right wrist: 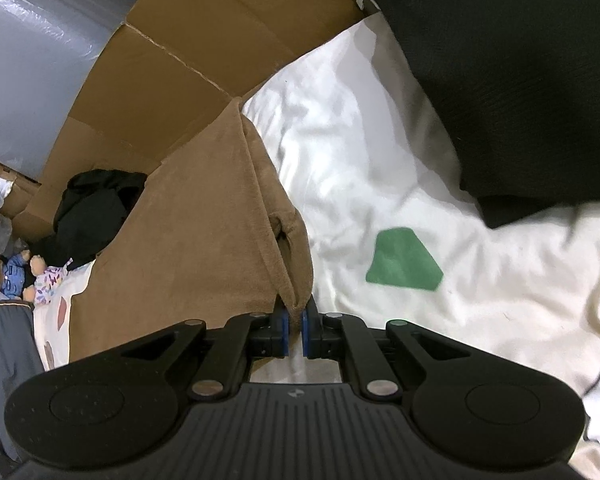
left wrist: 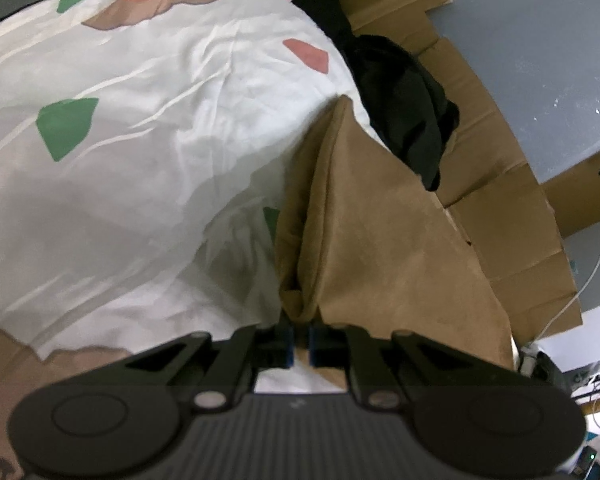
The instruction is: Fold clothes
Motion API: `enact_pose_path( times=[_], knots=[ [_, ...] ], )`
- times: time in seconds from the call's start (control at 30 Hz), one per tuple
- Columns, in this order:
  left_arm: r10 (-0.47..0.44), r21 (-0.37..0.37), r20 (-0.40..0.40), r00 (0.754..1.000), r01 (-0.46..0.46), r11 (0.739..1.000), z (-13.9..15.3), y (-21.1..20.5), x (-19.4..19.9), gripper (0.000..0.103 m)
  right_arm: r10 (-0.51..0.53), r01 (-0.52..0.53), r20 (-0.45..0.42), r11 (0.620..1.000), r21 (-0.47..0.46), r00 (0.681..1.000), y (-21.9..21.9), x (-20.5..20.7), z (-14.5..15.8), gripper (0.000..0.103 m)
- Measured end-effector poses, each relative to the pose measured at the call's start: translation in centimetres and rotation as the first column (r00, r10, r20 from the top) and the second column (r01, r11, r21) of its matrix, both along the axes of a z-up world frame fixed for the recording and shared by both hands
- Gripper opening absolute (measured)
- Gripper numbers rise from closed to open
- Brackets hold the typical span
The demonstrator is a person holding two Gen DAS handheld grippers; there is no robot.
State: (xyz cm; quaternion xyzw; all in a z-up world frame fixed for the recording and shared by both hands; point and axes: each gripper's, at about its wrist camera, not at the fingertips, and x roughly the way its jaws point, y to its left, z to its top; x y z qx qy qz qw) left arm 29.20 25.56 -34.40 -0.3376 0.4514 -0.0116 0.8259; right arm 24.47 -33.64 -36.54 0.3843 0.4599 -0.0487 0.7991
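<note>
White patterned bedding [left wrist: 160,128] underlies unlabelled tan cloth [left wrist: 380,248], pinched by left gripper [left wrist: 299,344] and right gripper [right wrist: 295,334].

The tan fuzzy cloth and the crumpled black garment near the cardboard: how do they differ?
The tan fuzzy cloth is pinched in both the left tongs and the right tongs and hangs stretched from them; the crumpled black garment lies untouched in a heap. The tan cloth shows smooth faces with a sharp peak, while the black garment is bunched and shapeless. Both sit at the edge of the white patterned bedsheet, beside the brown cardboard.
</note>
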Motion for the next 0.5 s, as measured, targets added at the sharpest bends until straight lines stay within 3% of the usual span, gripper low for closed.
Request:
enact_pose_path(
  times=[0.5],
  knots=[
    [0.0,-0.033,-0.03,1.0,-0.001,0.999,-1.0,0.8,-5.2,0.006,-0.012,0.012,-0.027,1.0,-0.006,1.0,-0.5,-4.8,0.8,0.006]
  ],
)
